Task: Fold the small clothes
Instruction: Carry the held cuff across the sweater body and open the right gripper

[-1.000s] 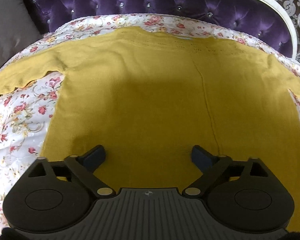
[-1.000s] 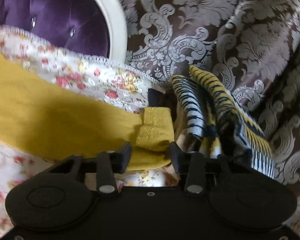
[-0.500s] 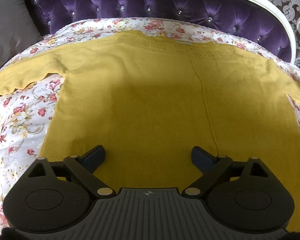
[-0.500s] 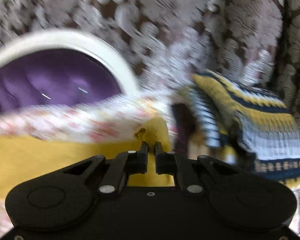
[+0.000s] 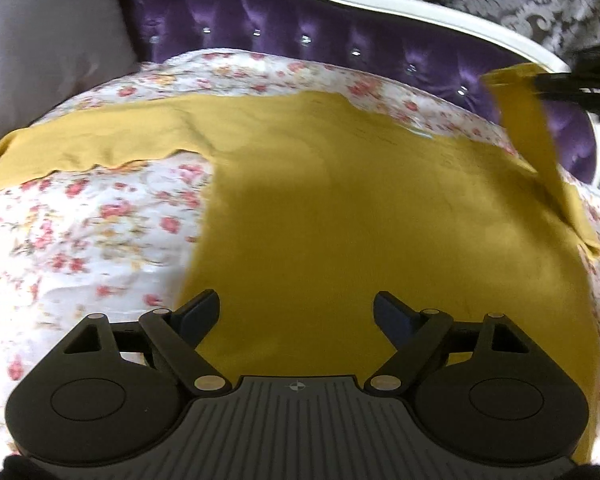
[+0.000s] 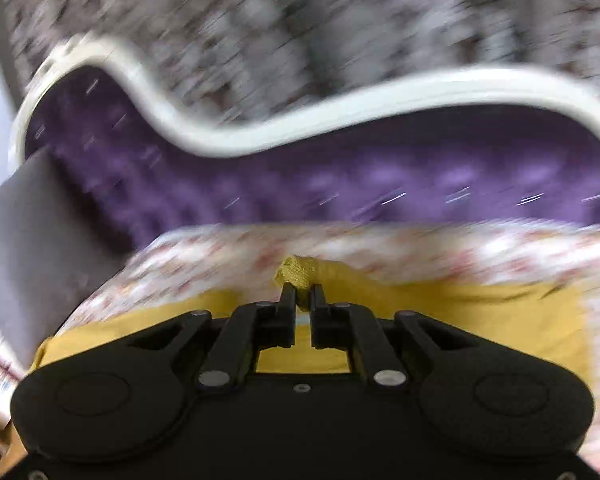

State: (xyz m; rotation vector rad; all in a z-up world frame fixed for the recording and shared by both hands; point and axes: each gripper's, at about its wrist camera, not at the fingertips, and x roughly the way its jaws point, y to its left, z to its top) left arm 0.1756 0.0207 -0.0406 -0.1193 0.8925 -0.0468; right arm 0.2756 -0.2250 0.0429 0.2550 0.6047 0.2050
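Pinching the sweater's (image 5: pixel 380 208) cuff (image 6: pixel 296 276), right gripper (image 6: pixel 303 294) lifts one sleeve; left gripper (image 5: pixel 296 312), jaws wide and just narrowing, hovers empty above the body.

Right gripper (image 6: pixel 303 294) now clamped on the sweater's cuff (image 6: pixel 296 270); a second ago its fingers stood apart around that cuff at the bed's right edge. Right sleeve (image 5: pixel 530 120) is now lifted off the floral bedspread (image 5: pixel 80 240) and hangs up in front of the purple headboard (image 5: pixel 260 12), no longer lying flat. Right view swings from striped garment to the headboard, blurred. Left gripper (image 5: pixel 296 316) has just been closing a little, nothing between its fingers, and sits further toward the yellow sweater's (image 5: pixel 360 220) left edge.
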